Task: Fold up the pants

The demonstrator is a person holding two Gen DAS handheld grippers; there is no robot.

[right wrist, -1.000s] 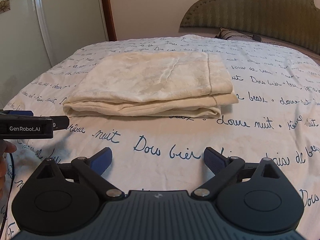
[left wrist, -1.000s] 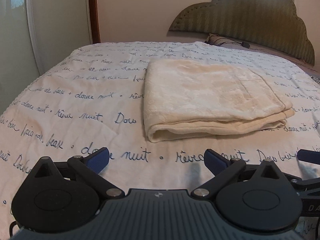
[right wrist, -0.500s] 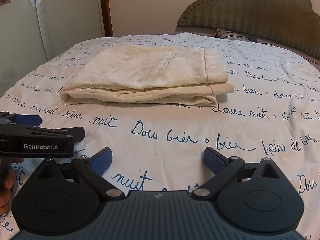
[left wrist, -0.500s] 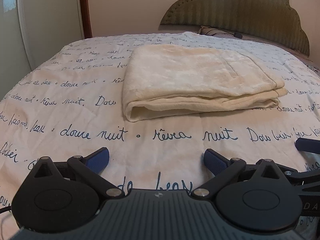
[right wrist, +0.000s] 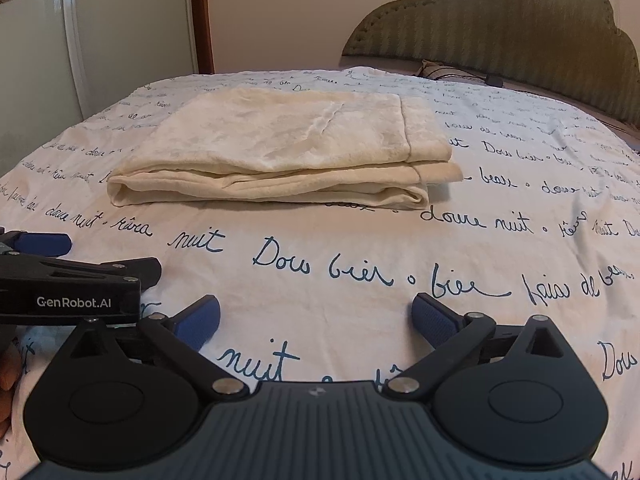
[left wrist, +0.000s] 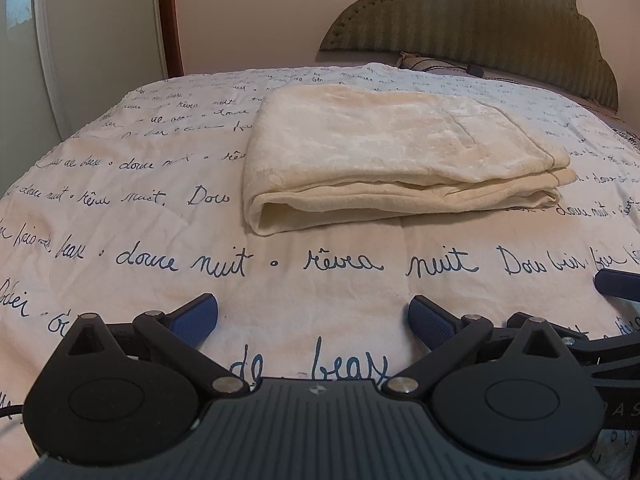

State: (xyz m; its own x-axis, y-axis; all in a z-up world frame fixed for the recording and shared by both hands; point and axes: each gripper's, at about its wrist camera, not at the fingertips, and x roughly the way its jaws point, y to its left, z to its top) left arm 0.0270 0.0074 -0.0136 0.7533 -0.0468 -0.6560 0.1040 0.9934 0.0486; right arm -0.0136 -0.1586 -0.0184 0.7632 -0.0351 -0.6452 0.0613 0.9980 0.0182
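Now we see the folded cream pants lying flat on the script-printed bedspread, at 12 o'clock from both tools. Over the last second the left gripper and right gripper have backed away, jaws wide and empty. We judge the folding complete.

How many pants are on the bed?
1. The folded cream pants lie on the bed cover, beyond both open grippers, the left gripper and the right gripper. Nothing else shows, though the stacked layers could hide more.
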